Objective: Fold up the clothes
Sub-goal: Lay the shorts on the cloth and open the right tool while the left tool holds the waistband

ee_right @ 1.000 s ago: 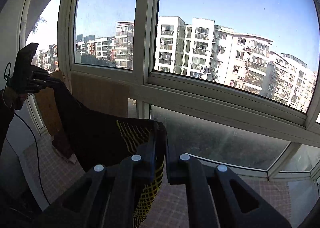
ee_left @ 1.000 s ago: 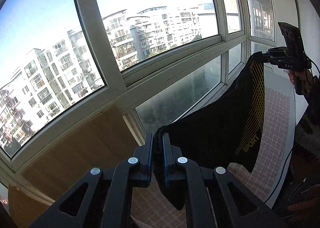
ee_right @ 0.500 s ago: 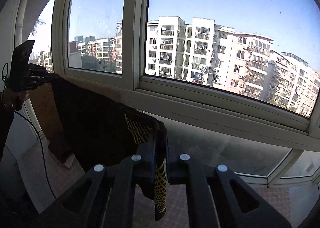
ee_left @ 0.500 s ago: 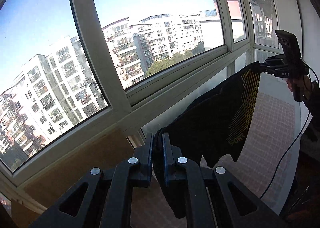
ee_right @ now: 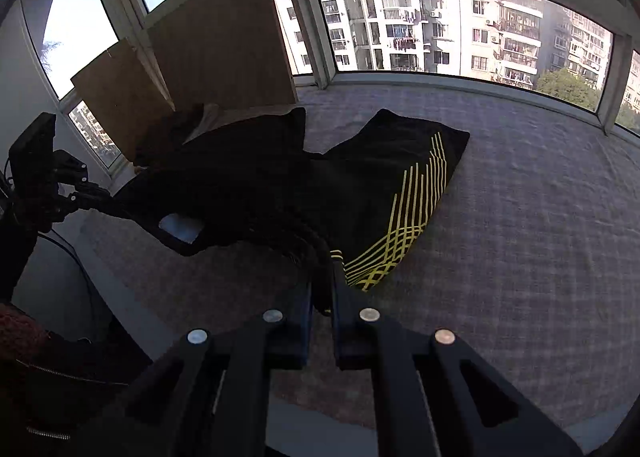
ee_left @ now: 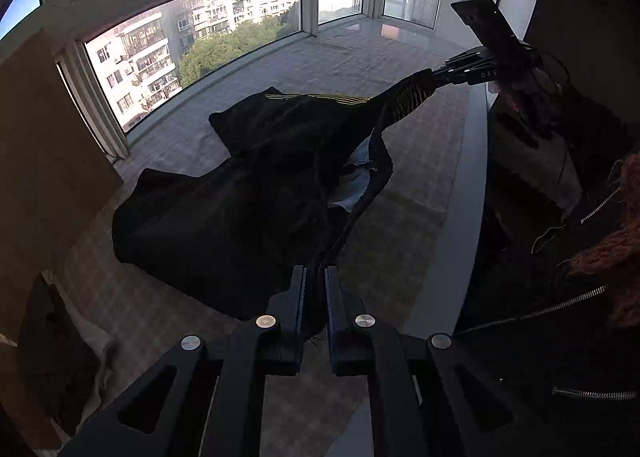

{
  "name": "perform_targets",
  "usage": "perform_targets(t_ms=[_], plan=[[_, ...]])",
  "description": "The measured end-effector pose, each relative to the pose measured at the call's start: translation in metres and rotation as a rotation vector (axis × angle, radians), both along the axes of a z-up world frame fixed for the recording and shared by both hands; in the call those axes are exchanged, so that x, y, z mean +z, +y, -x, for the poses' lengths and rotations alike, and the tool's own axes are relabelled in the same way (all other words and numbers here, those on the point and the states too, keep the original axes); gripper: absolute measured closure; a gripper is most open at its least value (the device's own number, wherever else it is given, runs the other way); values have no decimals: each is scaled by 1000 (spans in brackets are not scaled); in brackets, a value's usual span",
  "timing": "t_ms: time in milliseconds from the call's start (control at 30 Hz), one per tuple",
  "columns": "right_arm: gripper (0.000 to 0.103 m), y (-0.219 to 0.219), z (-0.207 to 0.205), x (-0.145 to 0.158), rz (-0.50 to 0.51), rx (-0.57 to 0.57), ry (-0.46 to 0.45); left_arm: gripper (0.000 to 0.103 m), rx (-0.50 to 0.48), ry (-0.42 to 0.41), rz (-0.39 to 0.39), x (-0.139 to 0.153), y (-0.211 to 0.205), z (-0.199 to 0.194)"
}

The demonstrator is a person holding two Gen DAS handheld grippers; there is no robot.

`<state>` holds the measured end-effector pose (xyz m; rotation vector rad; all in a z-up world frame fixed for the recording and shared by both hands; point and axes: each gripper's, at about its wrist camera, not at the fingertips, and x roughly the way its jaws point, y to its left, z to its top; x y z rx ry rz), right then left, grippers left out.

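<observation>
right gripper [ee_right: 321, 293] low in frame, its 2 fingers [ee_right: 347, 321] pinched on the waistband edge of black shorts [ee_right: 372, 193]. shorts spread over a checked cloth surface [ee_right: 520, 249], 2 leg ends pointing toward the windows [ee_right: 460, 25]. yellow line pattern [ee_right: 404, 229] runs down the right leg panel. left gripper [ee_right: 104, 197] at far left clamps the other end of the waistband, which sags between the 2 grippers; a pale label [ee_right: 180, 227] shows inside it. 2 brown boards [ee_right: 192, 57] lean against the glass. apartment blocks [ee_right: 480, 21] outside.
</observation>
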<state>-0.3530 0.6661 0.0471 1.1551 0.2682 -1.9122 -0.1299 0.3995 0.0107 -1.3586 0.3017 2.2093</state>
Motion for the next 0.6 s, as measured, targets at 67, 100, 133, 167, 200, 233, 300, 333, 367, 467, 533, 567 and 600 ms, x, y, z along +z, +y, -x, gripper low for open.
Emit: perform_targets(t_ms=[67, 100, 133, 167, 200, 233, 300, 333, 367, 467, 533, 567, 600], plan=[[95, 4, -14, -51, -83, -22, -79, 95, -1, -117, -25, -55, 5, -9], [95, 5, -20, -71, -128, -29, -100, 95, 8, -152, -45, -72, 6, -12], [95, 5, -24, -84, -169, -27, -104, 95, 16, -182, -74, -86, 5, -14], [95, 4, -28, -95, -206, -29, -109, 95, 25, -203, -88, -97, 5, -15], [94, 3, -27, -101, -234, -41, -119, 94, 33, -220, -96, -104, 4, -16], [91, 4, -26, -103, -260, -53, -128, 93, 39, -234, -110, -108, 1, -17], [81, 7, -26, -100, -304, -65, -130, 91, 43, -241, -124, -108, -2, -23], [71, 9, -27, -96, -316, -66, -128, 91, 39, -244, -129, -106, -3, -26], [67, 11, -30, -91, -324, -55, -137, 90, 31, -242, -134, -103, -5, -30], [66, 19, -39, -68, -321, -57, -113, 90, 26, -229, -173, -91, -13, -37], [66, 18, -43, -50, -285, -67, -85, 90, 55, -211, -193, -84, -24, -37], [66, 15, -45, -41, -259, -70, -71, 90, 70, -208, -196, -82, -30, -37], [64, 11, -46, -33, -233, -69, -57, 90, 82, -200, -195, -80, -35, -36]])
